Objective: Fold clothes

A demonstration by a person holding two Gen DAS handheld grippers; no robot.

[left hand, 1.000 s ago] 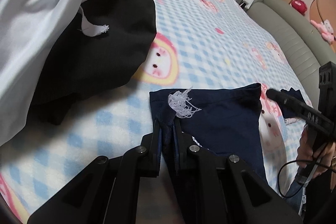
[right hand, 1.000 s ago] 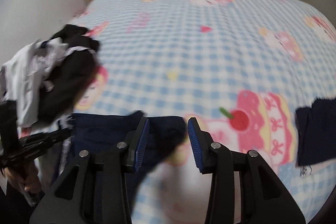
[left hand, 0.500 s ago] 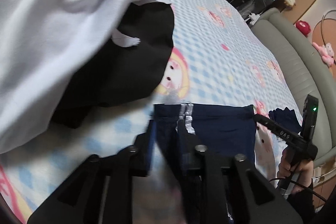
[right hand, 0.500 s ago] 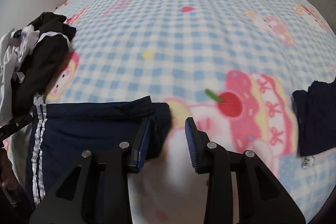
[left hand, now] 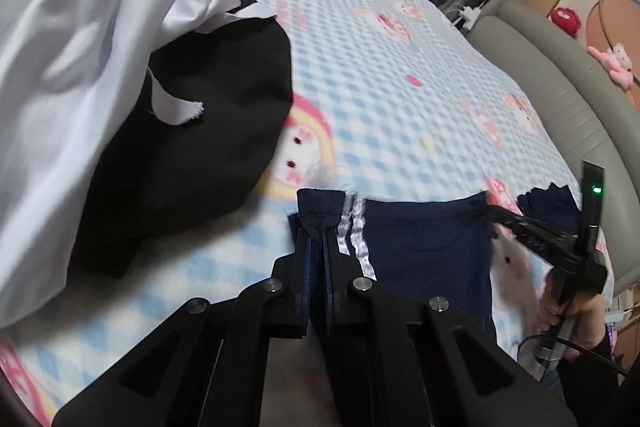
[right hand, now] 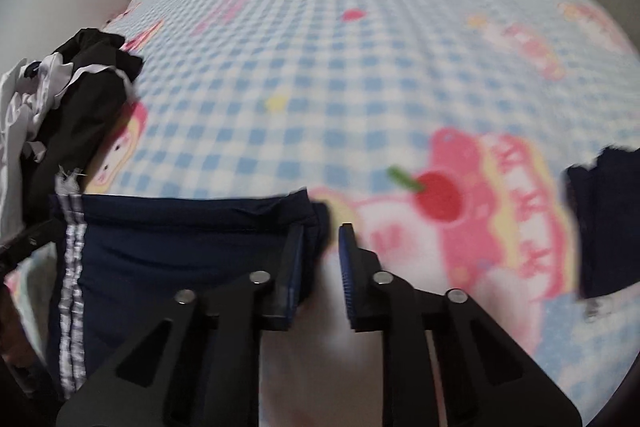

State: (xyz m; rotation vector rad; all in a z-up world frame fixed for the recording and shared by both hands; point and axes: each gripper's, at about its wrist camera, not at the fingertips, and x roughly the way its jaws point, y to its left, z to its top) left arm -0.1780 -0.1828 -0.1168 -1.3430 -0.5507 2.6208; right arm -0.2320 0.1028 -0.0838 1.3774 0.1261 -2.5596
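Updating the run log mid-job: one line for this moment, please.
left gripper: shut on navy shorts corner | right gripper: closing at opposite corner | shorts: flat on bed

I see the navy shorts (left hand: 428,247) as matt woven cloth with shiny white side stripes (left hand: 354,239). The checked blanket (left hand: 380,75) looks soft and fleecy. The white garment (left hand: 72,39) has a satiny sheen beside dull black cloth (left hand: 192,147). My fingers (left hand: 304,267) are matt black plastic with bright metal screws.
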